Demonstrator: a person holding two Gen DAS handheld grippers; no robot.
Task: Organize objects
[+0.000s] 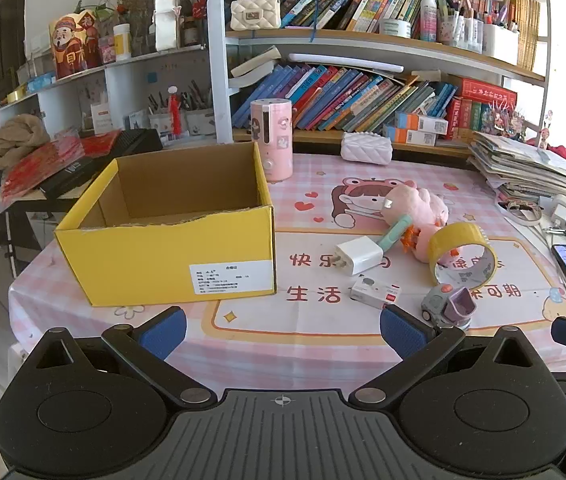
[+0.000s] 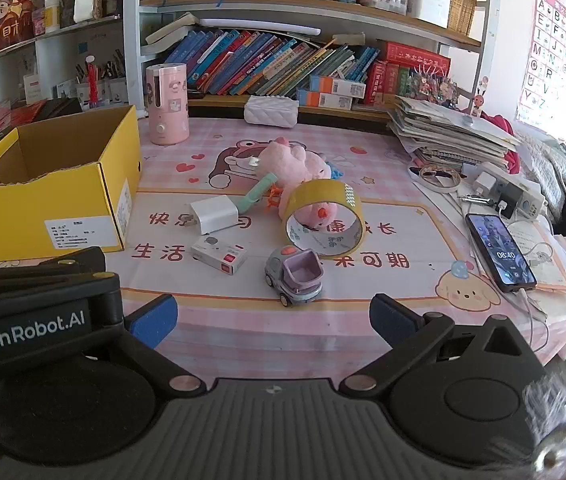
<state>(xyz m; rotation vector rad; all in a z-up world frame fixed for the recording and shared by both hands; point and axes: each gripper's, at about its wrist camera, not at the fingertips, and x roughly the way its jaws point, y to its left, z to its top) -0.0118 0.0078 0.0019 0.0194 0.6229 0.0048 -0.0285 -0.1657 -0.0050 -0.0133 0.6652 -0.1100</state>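
Both tongs wide, empty. Left tongs (image 2: 23, 320) marked "GenRobot.AI"; phone (image 2: 499, 250) reads 08:40; yellow box (image 1: 171, 236) w/ white label.

Yellow box (image 1: 163, 264); pink checked tablecloth (image 1: 323, 344); pink plush (image 2: 291, 160); yellow tape roll (image 2: 323, 220).

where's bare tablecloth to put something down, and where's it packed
Free: the near strip between the grippers and the toy truck, and the back patch between the pink canister and the paper stack. Packed: around the tape roll, charger and plush; the right edge by the phone.
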